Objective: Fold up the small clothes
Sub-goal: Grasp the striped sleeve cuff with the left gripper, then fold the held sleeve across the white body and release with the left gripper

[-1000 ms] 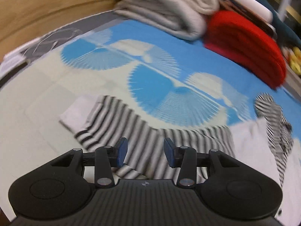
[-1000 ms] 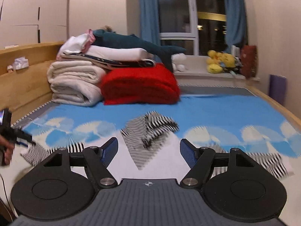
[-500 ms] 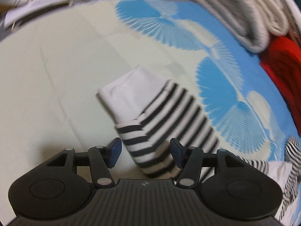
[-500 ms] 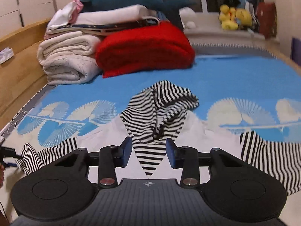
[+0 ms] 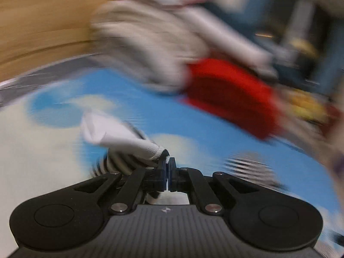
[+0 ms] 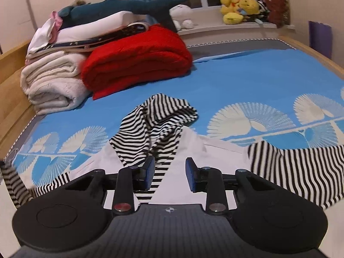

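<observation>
A small hooded top lies on the blue patterned sheet: white body, striped hood, striped right sleeve. My left gripper is shut on the left sleeve at its white cuff, which sticks out to the left of the jaws. The striped part hangs below; this view is badly blurred. In the right wrist view that raised sleeve shows at the left edge. My right gripper hovers low over the chest below the hood. Its jaws are closing, with cloth under the gap and the pads clear of it.
A folded red blanket and a stack of folded white bedding stand at the far left, with a blue shark plush on top. Yellow soft toys sit on the windowsill. A wooden bed frame runs along the left.
My left gripper shut on the sleeve's cuff and lifted it, swinging fast. My right gripper came down nearer the hood and its jaws narrowed.
</observation>
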A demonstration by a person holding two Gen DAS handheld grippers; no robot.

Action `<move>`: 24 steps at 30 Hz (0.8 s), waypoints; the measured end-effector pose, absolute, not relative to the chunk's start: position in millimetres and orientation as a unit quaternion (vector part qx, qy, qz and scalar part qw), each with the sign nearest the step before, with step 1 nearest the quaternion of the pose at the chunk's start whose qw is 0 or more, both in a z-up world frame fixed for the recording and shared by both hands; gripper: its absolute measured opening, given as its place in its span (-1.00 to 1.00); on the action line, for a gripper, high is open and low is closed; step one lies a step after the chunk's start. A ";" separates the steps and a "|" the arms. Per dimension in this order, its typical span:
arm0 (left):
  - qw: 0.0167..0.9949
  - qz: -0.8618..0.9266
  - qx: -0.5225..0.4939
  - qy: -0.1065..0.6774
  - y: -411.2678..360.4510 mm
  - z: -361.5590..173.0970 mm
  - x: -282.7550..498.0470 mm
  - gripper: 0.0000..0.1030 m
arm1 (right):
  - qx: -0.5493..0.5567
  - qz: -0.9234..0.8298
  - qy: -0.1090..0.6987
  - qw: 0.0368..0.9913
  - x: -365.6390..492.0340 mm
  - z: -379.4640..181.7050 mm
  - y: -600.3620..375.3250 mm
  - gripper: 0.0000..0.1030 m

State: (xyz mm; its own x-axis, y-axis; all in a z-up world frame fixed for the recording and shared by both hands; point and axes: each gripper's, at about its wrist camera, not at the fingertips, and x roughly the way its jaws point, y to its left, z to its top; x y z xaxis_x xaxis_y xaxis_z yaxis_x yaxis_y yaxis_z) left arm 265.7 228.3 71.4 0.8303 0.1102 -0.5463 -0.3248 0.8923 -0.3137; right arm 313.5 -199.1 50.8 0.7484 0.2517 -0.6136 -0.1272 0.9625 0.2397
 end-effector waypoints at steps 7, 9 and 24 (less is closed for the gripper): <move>0.906 -0.192 -0.195 0.324 73.7 81.6 266.9 -0.53 | 0.175 0.047 0.361 0.915 300.9 33.4 -236.2 -0.18; 0.903 -0.158 -0.212 0.339 80.9 75.3 273.8 -0.47 | 0.206 0.032 0.374 0.904 300.5 22.4 -249.0 -0.16; 0.849 0.050 -0.221 0.477 167.2 14.8 328.8 -0.47 | 0.351 -0.046 0.507 0.786 340.5 -97.8 -277.0 -0.15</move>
